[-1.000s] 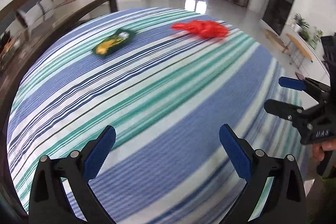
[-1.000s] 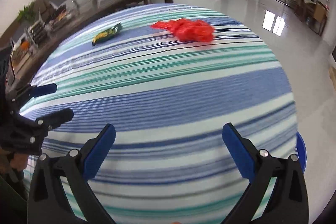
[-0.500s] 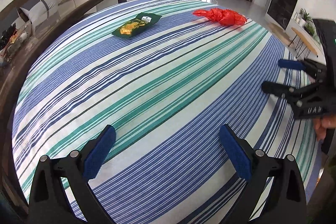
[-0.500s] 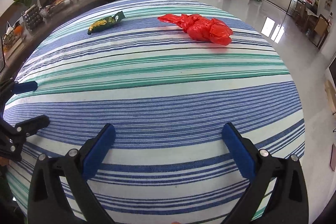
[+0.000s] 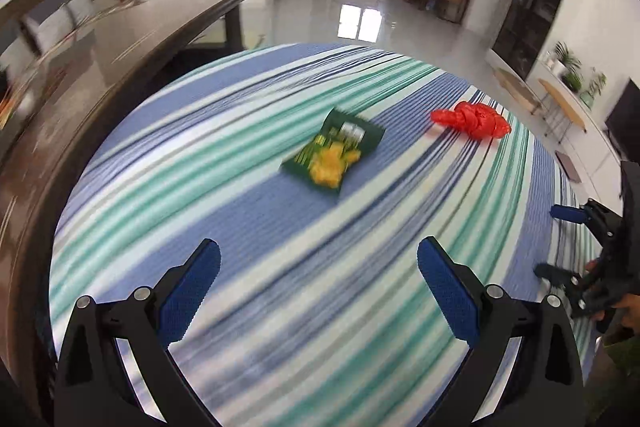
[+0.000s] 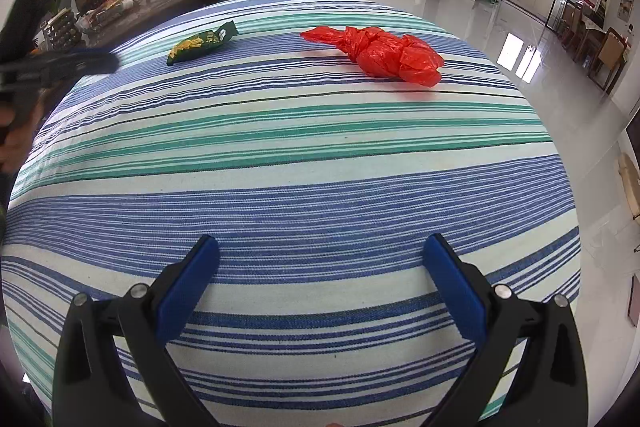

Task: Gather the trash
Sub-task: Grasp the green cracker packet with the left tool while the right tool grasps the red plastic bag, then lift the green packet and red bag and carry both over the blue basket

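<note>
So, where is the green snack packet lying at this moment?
The green snack packet lies flat on the striped tablecloth, ahead of the open left gripper in the left wrist view, with the red plastic bag apart to its right.

Bright daylight, left-wrist motion blur

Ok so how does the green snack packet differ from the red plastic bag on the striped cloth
The snack packet is dark green with yellow print; the plastic bag is plain red. The snack packet lies flat and rectangular, while the plastic bag is crumpled and knotted into a lumpy heap. In the right wrist view the plastic bag looks the bulkier. Both rest apart on the striped tablecloth, untouched by either claw.
</note>
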Motion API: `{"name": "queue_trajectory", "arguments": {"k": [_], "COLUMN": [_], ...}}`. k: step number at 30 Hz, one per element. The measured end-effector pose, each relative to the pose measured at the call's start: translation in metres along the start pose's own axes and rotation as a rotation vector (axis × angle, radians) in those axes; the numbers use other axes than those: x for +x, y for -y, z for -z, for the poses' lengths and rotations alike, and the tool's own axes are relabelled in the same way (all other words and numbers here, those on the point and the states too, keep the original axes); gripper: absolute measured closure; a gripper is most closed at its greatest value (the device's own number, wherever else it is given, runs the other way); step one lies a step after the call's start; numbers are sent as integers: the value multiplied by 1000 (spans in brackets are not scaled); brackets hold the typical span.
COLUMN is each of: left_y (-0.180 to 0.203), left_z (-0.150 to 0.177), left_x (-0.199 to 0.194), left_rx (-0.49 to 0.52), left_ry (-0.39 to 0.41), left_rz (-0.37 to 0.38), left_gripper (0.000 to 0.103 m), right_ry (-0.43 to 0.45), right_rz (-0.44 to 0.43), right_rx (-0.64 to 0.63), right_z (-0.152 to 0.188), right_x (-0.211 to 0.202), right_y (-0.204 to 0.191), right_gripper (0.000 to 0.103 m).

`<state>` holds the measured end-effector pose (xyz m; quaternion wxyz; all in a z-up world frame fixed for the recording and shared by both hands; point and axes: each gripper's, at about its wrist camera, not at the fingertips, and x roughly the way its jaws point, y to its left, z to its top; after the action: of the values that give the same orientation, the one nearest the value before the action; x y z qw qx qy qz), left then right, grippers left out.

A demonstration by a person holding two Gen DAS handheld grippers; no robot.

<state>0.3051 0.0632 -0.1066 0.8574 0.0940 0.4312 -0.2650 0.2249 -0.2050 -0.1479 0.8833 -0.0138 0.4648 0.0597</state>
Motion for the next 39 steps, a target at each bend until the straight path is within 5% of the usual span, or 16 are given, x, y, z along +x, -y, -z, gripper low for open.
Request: {"name": "queue_trajectory", "arguments": {"k": [4,9,12,17,20,23,25,27,31,35,39], "left_y": [10,-6,-9,-3,5,10,10,7,4,11,39], "left_z": [-33,-46,-49,-49,-48,-49,-50,-51,-38,-8,28], "left_x": [48,89,89,95,93,91,89,88,74,47,16], "left_rx": [140,100,75,106,147,149,126,91,-9,-109,-116], "left_ry": [-22,-51,-31,-51,-39,-23,-15,-15,-23,-41,-33], "left_rz": [-28,12,44,5,11,14,-1,-18,-48,-102,-133], "left_gripper": [5,5,5,5,19,39,58,65,66,66,66], "right_ry": [0,23,11,15,-52,-93,-93,-53,1,-19,-14], "right_rz": [-2,-118,-85,-165,-232,-193,-143,-151,-135,12,-57], "right_rx": [2,92,93,-16,-119,-170,-149,-116,-32,125,225], "right_z": [0,-10,-39,-105,-134,-144,-143,-141,-127,-95,-57], "right_x": [0,-1,11,36,57,77,82,78,56,30,9], "right_y": [0,31,67,96,87,75,75,72,63,44,11], "right_gripper": [5,5,5,5,5,5,8,51,52,52,52]}}
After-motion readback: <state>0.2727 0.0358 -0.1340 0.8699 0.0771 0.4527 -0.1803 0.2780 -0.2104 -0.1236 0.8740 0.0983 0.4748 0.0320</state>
